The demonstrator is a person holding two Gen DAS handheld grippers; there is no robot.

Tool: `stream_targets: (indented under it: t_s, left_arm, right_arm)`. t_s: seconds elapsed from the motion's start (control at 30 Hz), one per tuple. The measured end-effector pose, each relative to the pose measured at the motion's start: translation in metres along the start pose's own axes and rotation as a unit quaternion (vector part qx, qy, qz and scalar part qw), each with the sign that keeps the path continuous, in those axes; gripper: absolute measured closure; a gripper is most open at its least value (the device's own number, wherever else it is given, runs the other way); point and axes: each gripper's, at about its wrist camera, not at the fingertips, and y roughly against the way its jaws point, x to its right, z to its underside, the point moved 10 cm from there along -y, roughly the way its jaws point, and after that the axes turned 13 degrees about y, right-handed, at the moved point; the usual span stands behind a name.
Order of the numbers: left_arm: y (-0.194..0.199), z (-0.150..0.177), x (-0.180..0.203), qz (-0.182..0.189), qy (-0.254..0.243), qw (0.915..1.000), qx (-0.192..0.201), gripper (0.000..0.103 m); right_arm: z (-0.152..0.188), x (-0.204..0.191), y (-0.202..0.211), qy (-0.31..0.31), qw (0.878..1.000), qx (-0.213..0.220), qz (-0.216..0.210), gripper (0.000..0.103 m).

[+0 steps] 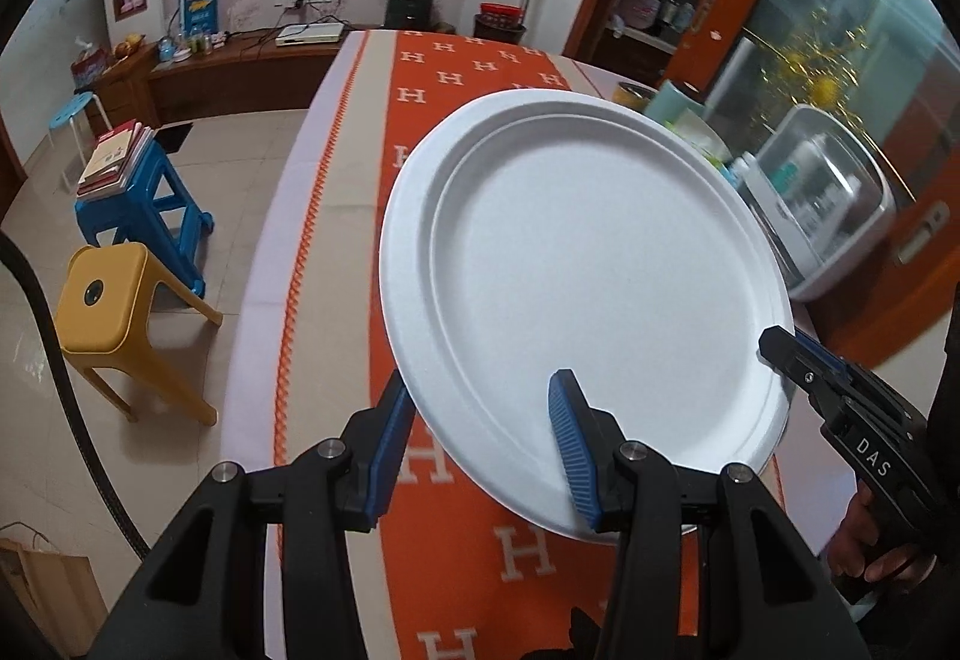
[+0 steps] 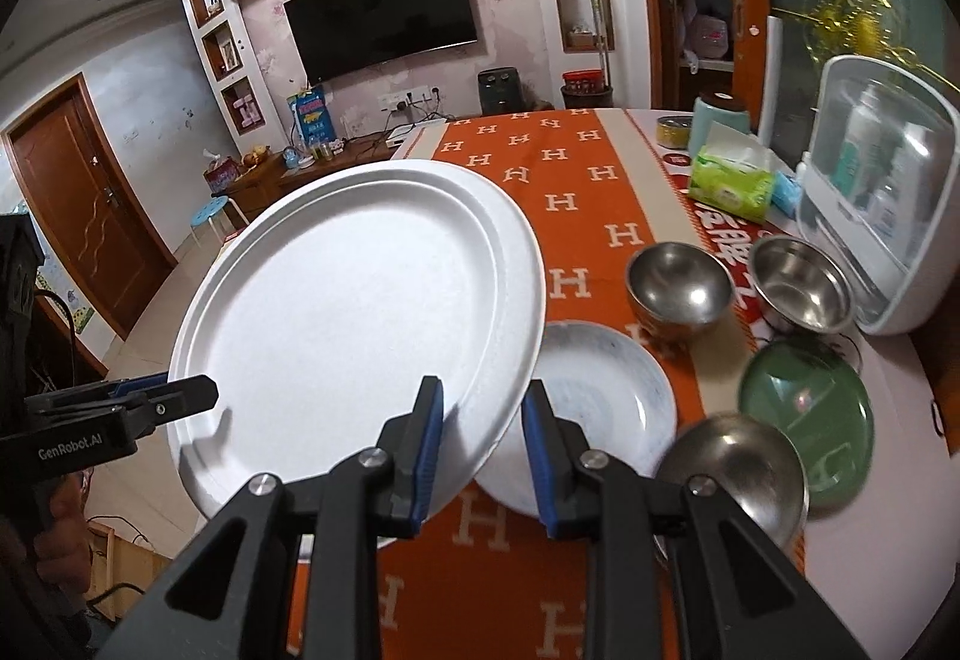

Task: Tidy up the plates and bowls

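Note:
A large white paper plate (image 1: pixel 576 288) hangs tilted above the orange cloth, held at two sides of its rim. My left gripper (image 1: pixel 480 414) has its fingers wide apart around the plate's near edge, one above and one below. My right gripper (image 2: pixel 483 420) straddles the plate's (image 2: pixel 360 312) right rim with a gap between the pads. On the table in the right wrist view lie a pale grey plate (image 2: pixel 606 402), a green plate (image 2: pixel 807 414) and three steel bowls (image 2: pixel 678 288), (image 2: pixel 801 282), (image 2: pixel 738 468).
An orange H-pattern cloth (image 2: pixel 564 168) covers the table. A white dish cabinet (image 2: pixel 888 216), green tissue pack (image 2: pixel 732 174) and teal canister (image 2: pixel 720 120) stand at the right. Yellow (image 1: pixel 114 300) and blue (image 1: pixel 150 204) stools stand on the floor to the left.

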Motion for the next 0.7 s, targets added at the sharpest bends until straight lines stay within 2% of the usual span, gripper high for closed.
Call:
stream_targets:
  t_s: [0.2,0.37,0.7]
  left_arm:
    - [0.010,0.038,0.012,-0.003,-0.010,0.9998,-0.015,0.058]
    - [0.012,0.071,0.017,-0.009,0.003,0.9995,-0.029,0.058]
    - [0.011,0.139,0.023,-0.054,0.039,0.9961,-0.058,0.058]
  right_arm:
    - [0.033,0.007,0.023,-0.009,1.000,-0.013,0.002,0.076]
    - [0.062,0.011,0.035,-0.008,0.999,-0.034,-0.009,0.076]
    - [0.119,0.017,0.045,0.013,0.995,-0.085,-0.051,0.075]
